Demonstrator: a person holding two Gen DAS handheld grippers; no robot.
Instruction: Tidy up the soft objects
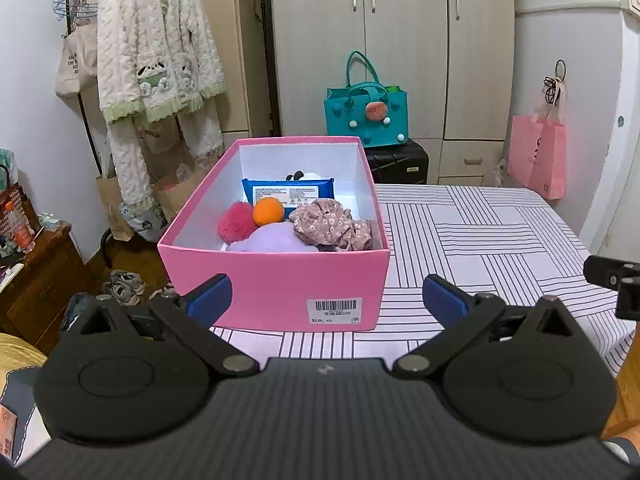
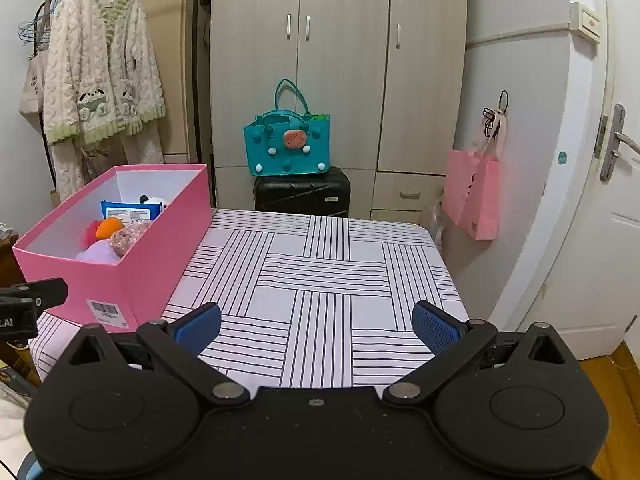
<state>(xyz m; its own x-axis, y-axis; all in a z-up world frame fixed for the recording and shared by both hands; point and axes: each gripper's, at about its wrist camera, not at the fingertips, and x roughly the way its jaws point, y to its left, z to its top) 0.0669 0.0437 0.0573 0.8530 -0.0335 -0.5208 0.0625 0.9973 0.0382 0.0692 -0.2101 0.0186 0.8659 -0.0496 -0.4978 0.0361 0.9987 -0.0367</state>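
1. Since no soft thing lies loose on the striped cloth [image 2: 320,280], the sorting looks about finished; nothing obvious remains to pick up.
2. Left gripper [image 1: 326,300] and right gripper [image 2: 316,326] both gape wide, holding nothing.
3. Holding pompoms, a floral scrunchie [image 1: 332,224] and a wipes pack [image 1: 286,192], the pink box [image 1: 276,280] sits on the table's left side.

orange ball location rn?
Inside the pink box, left wrist view: the orange ball sits between the red pompom and floral scrunchie, just before the blue wipes pack.
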